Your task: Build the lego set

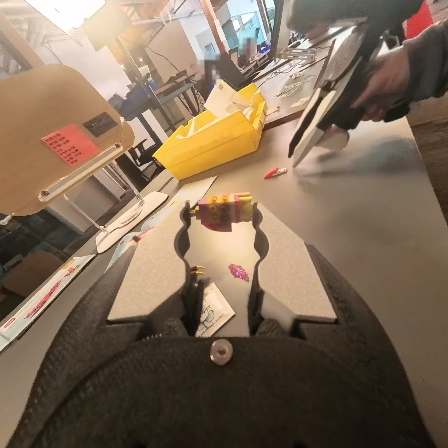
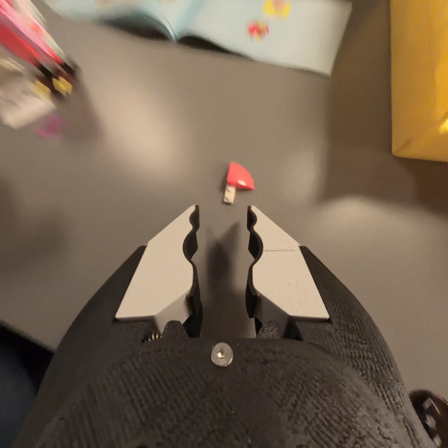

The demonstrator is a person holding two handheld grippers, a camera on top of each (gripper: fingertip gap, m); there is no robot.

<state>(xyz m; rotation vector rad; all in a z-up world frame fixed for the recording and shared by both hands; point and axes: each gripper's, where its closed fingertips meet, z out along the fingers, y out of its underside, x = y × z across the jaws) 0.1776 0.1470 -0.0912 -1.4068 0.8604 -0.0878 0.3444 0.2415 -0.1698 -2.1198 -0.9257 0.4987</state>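
Room: a workshop with benches and shelving in the background; the work surface is a grey table (image 1: 339, 242) lit by warm glare.
Left gripper: the left gripper (image 1: 219, 209) clamps a small brick assembly (image 1: 219, 213), pink and yellow with dark studs, held by its ends between the two fingertips and raised off the table.
Right gripper: the right gripper (image 2: 223, 208) hangs with jaws apart and nothing between them, tips angled steeply down at the table; a hand (image 1: 388, 89) in a dark sleeve grips it from the far right.
Nearest piece: a red wedge with a white stub (image 2: 238, 180) lies flat just beyond the right fingertips, apart from them.
Around: a yellow bin (image 1: 218, 145) with paper in it stands far left of the wedge; an open booklet (image 2: 266, 43) lies at the table's left edge; a pink translucent piece (image 1: 238, 271) and a wipe sachet (image 1: 215, 308) lie near, under the left gripper.
Risk, left: the assembly is pinched only at the tips, on narrow end pieces, so it could likely twist out or shed a brick.
Risk, right: the wedge is low and smooth; closing tips could skid it away across the slick table.
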